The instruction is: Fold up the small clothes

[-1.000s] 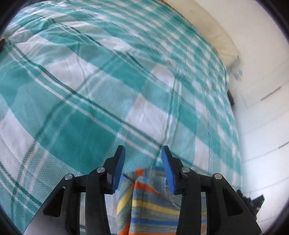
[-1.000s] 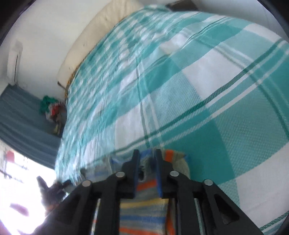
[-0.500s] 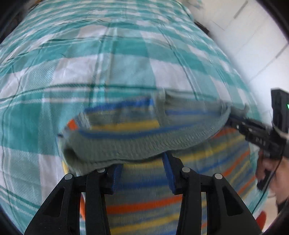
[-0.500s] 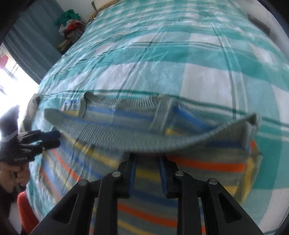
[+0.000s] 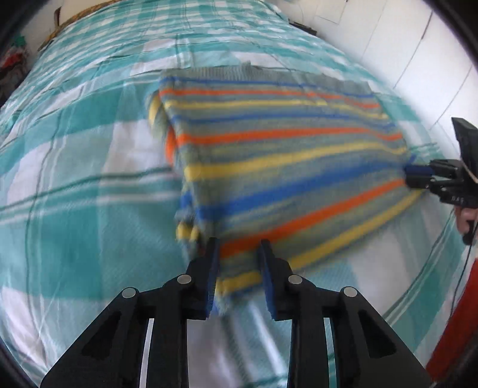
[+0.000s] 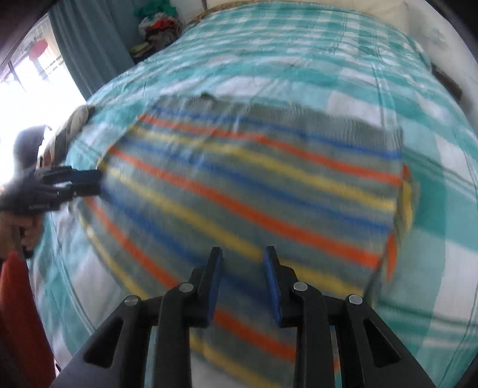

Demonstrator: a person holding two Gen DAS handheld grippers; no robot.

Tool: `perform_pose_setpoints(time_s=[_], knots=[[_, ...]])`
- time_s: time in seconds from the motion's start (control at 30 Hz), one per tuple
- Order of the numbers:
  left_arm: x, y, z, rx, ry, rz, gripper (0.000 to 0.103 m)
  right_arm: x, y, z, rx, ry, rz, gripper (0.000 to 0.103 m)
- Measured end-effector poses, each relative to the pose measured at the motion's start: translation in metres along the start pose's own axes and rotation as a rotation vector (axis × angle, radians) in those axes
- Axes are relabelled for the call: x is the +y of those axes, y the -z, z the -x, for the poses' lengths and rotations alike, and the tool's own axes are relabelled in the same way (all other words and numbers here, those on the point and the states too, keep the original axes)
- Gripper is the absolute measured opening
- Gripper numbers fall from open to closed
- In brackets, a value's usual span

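Fingers of the left gripper (image 5: 239, 243) stand apart with the near edge of the striped sweater (image 5: 277, 155) between them; the jaws are closing, and no pad is seen pressing on the knit. The left finger (image 5: 212, 262) sits at the sweater's near-left corner, where the folded layers show a stacked edge. Motion blur hides whether the cloth touches either pad.

Fingers of the right gripper (image 6: 242, 253) also stand apart, with the jaws opening. The sweater (image 6: 248, 185) lies under and between them, and the frame does not show either blue pad (image 6: 273, 277) pressing on it.

Location of the task item: the sweater lies flat on the bed, on the teal-and-white checked bedspread (image 5: 74, 185). It is folded into a broad rectangle with orange, yellow and blue stripes on grey. Its grey ribbed edge (image 5: 269, 76) is the side farthest from both grippers.

In the left wrist view, the right gripper (image 5: 418, 176) is at the sweater's right edge, its tips touching or just beside the cloth; the hand (image 5: 466, 218) holding it shows below it. In the right wrist view, the left gripper (image 6: 86, 183) is at the sweater's left edge, held by a hand (image 6: 21, 229).

Beyond the sweater's far-left side, off the bed, a heap of clothes (image 6: 158, 27) lies near a blue-grey curtain (image 6: 89, 50).
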State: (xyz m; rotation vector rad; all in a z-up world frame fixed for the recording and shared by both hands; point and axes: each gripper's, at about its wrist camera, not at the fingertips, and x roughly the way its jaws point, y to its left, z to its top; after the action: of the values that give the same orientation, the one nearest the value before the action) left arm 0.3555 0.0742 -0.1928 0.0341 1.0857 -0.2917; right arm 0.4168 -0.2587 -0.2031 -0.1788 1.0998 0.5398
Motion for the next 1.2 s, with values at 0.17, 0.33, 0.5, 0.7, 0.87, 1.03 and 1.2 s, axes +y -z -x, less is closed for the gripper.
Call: perform_pose_setpoints(time_s=[0.17,0.33,0.5,0.7,0.87,1.03,1.2], knots=[[0.015,0.034,0.035,-0.015,-0.076,0.135,0.036,-0.014,0.078,0.046,-0.062,0.081,-0.092,0.035],[-0.002,0.068,0.052,-0.109,-0.073,0.232,0.075,-0.013,0.114,0.08,-0.181,0.097,-0.24,0.058],[-0.019,0.095,0.035,-0.111,-0.145,0.216,0.081,-0.007,0.138,0.077,-0.216,0.123,-0.326,0.06],[-0.022,0.108,0.033,-0.153,-0.153,0.176,0.092,-0.02,0.149,0.072,-0.234,0.062,-0.443,0.063],[-0.024,0.113,0.032,-0.181,-0.169,0.165,0.093,-0.022,0.156,0.07,-0.27,0.041,-0.475,0.063],[-0.024,0.112,0.032,-0.177,-0.163,0.163,0.094,-0.021,0.159,0.071,-0.28,0.034,-0.477,0.063],[-0.034,0.108,0.04,-0.147,-0.225,0.157,0.089,-0.024,0.16,0.074,-0.281,0.018,-0.492,0.063]])
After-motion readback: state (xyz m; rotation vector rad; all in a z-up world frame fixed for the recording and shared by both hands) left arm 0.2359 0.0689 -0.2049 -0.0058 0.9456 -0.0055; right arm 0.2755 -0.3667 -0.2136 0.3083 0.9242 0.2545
